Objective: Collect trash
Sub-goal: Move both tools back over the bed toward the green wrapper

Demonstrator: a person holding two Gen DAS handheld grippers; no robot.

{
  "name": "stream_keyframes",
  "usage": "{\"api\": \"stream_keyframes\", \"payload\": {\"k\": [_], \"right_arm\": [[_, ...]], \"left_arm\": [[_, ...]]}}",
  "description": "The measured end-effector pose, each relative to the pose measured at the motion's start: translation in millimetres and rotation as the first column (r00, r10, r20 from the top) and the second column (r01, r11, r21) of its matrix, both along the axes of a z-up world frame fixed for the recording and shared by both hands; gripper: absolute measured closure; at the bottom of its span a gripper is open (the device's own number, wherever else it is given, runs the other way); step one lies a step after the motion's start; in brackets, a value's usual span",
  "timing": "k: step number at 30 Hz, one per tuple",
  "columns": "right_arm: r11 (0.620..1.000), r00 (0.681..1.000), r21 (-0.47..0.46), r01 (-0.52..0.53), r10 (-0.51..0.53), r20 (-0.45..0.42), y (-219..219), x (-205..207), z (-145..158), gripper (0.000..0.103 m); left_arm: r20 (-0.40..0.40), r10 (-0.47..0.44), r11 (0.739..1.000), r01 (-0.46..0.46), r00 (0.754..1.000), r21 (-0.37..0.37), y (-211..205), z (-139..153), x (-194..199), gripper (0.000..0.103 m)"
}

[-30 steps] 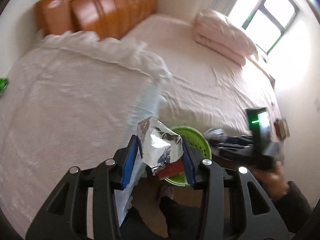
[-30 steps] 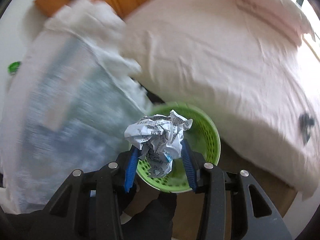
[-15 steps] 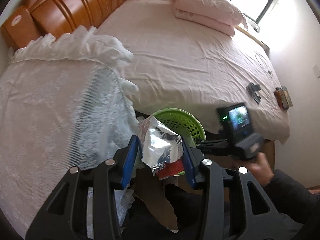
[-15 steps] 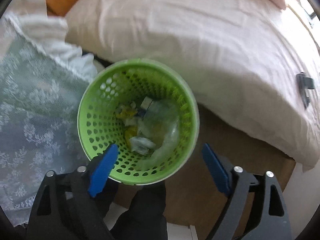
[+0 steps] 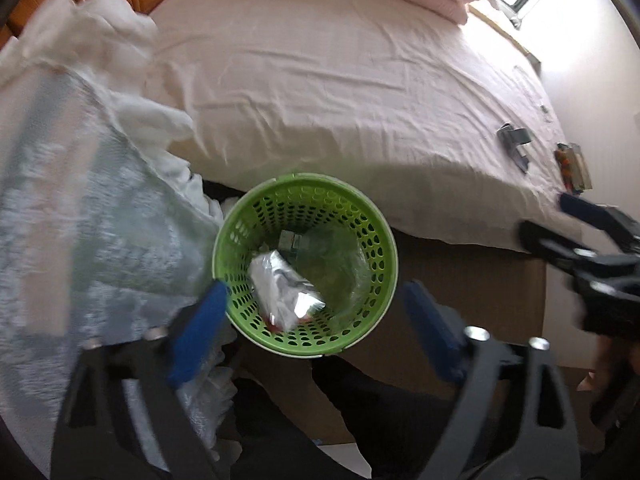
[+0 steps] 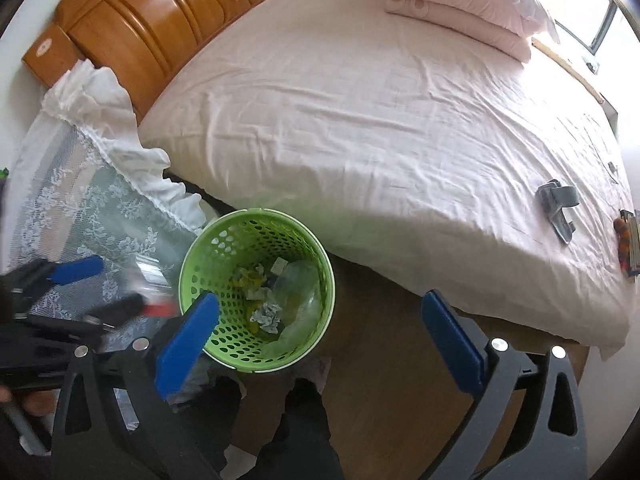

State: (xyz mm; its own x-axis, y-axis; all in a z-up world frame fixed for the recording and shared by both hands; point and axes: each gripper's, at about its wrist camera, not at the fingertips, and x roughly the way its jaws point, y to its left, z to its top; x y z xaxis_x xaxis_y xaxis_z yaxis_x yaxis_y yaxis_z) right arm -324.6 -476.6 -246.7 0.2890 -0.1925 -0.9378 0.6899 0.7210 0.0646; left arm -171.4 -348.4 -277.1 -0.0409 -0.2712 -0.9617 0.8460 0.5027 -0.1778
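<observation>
Silver foil wrapper (image 5: 283, 289) in green basket (image 5: 240, 216), long axis diagonal; both tools (image 5: 316, 334) (image 6: 320, 342) released.

The perforated waste basket (image 5: 362, 216) is bright green; the crumpled foil wrapper (image 5: 282, 288) in it is silver with a red edge; the bedsheet (image 6: 360, 112) is pale pink; the headboard (image 6: 160, 20) is orange-brown carved wood; the lace cloth (image 6: 100, 208) is white, flower-patterned; the gripper pads (image 6: 188, 338) are blue.
</observation>
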Motion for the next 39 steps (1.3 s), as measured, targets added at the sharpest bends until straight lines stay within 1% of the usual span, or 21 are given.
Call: {"api": "stream_keyframes", "payload": {"k": [2,4,5,7,10,13,16,18,20,21,24,26,29,30,33,38,39], "right_arm": [[1.0,1.0,0.002,-0.005,0.005,-0.006,-1,-3,-1,0.003],[1.0,1.0,0.007,-0.009,0.009,-0.015,-1,-4,-4,0.002],[1.0,1.0,0.011,-0.013,0.013,-0.019,-2,-6,-5,0.002],[1.0,0.999,0.011,-0.02,0.02,-0.025,-2,-6,-6,0.003],[0.999,0.999,0.01,-0.03,0.031,-0.025,-2,-5,-5,0.003],[1.0,1.0,0.009,-0.03,0.03,-0.004,-4,-3,1,0.003],[1.0,0.999,-0.011,-0.019,0.02,0.041,-7,-2,21,0.003],[1.0,0.997,-0.028,-0.011,0.013,0.073,-10,-1,37,0.003],[0.999,0.994,-0.049,-0.005,0.011,0.107,-12,2,58,0.003],[0.998,0.992,-0.06,-0.005,0.012,0.122,-13,4,67,0.003],[0.995,0.986,-0.1,-0.006,0.022,0.165,-10,15,94,0.003],[0.993,0.981,-0.115,-0.012,0.033,0.189,-7,25,106,0.003],[0.992,0.974,-0.126,-0.027,0.054,0.22,2,44,120,0.003],[0.991,0.972,-0.128,-0.033,0.062,0.229,6,50,124,0.003],[0.989,0.962,-0.127,-0.073,0.104,0.252,23,75,131,0.003],[0.977,0.946,-0.134,-0.164,0.194,0.261,60,113,137,0.003],[0.975,0.943,-0.134,-0.177,0.207,0.262,65,118,136,0.003]], "left_arm": [[-0.011,-0.004,0.999,0.004,1.0,0.032,-10,-17,-5,0.011],[-0.019,0.01,0.998,-0.009,1.0,0.068,-17,-29,-8,0.011],[-0.027,0.021,0.997,-0.019,0.999,0.074,-19,-33,-9,0.011],[-0.044,0.028,0.998,-0.025,0.999,0.06,-22,-31,-10,0.011],[-0.03,0.026,0.999,-0.025,0.999,0.041,-26,-24,-13,0.011],[-0.01,0.036,0.999,-0.036,0.999,0.021,-24,-9,-11,0.011],[0.022,0.063,0.998,-0.063,0.998,-0.013,-19,17,-3,0.011],[0.047,0.085,0.995,-0.083,0.995,-0.049,-12,40,4,0.011],[0.09,0.119,0.99,-0.111,0.989,-0.092,1,69,15,0.01],[0.108,0.132,0.987,-0.121,0.985,-0.106,6,80,20,0.009],[0.194,0.209,0.971,-0.18,0.958,-0.156,37,123,41,0.008],[0.211,0.257,0.959,-0.222,0.943,-0.176,58,142,54,0.008],[0.231,0.357,0.928,-0.314,0.905,-0.202,97,168,77,0.008],[0.233,0.376,0.92,-0.332,0.897,-0.208,105,172,82,0.008],[0.241,0.454,0.884,-0.4,0.858,-0.241,143,189,102,0.008],[0.25,0.531,0.841,-0.469,0.81,-0.27,183,202,122,0.008],[0.25,0.54,0.836,-0.476,0.804,-0.273,187,203,124,0.008]]}}
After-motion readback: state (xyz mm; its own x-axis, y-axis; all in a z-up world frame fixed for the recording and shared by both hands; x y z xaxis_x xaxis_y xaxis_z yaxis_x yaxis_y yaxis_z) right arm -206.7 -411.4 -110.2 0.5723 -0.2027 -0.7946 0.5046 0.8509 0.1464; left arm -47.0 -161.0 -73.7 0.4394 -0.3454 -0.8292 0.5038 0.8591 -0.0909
